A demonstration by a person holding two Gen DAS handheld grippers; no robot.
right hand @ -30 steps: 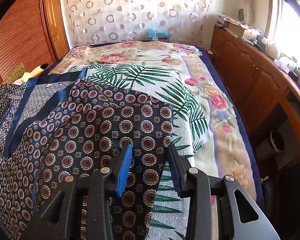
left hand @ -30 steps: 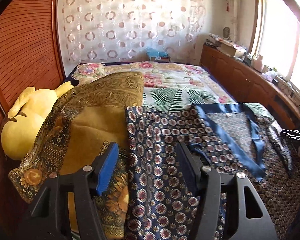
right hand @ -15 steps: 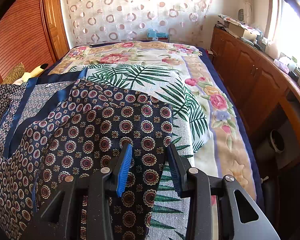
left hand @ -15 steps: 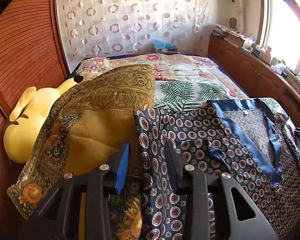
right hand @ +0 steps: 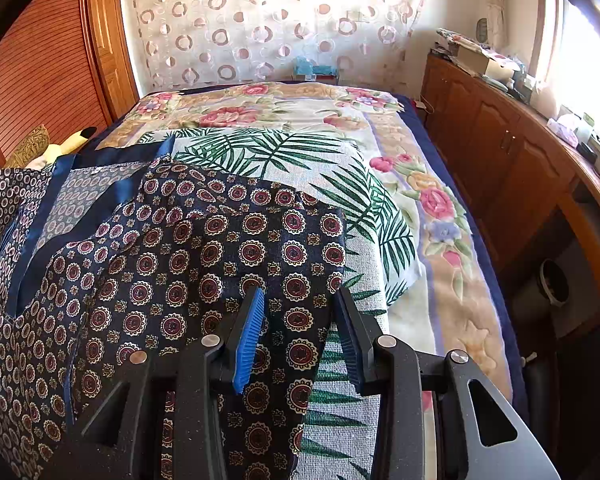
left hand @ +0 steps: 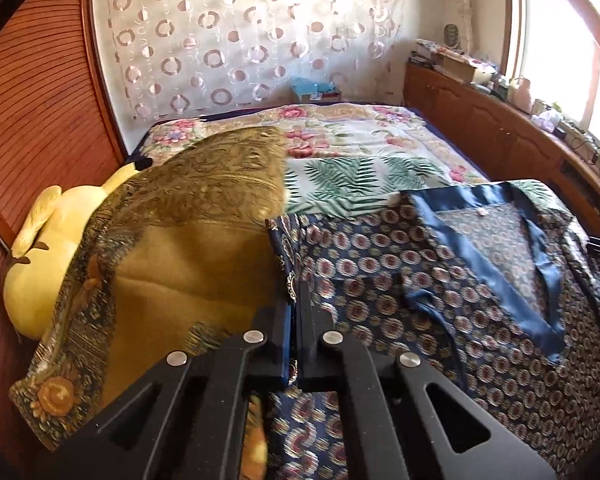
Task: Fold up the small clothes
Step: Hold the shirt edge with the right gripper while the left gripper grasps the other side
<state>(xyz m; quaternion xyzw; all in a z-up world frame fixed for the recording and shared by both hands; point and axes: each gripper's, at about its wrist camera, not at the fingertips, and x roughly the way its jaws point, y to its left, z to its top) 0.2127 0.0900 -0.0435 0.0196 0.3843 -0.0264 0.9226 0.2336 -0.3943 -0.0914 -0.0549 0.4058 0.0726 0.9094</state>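
Observation:
A navy garment (left hand: 440, 288) with a medallion print and plain blue trim lies spread on the bed. It also shows in the right wrist view (right hand: 160, 264). My left gripper (left hand: 294, 296) is shut on the garment's left edge, next to a mustard patterned cloth (left hand: 188, 240). My right gripper (right hand: 298, 308) is open, its blue-padded fingers (right hand: 250, 332) straddling the garment's right sleeve just above the bed.
A floral and palm-leaf bedspread (right hand: 340, 152) covers the bed. A yellow plush toy (left hand: 48, 248) lies at the left by the wooden wall. A wooden cabinet (right hand: 512, 160) with clutter runs along the right under the window.
My left gripper has moved forward to the garment's left edge and closed from wide open to shut on it. The right gripper has stayed still and open.

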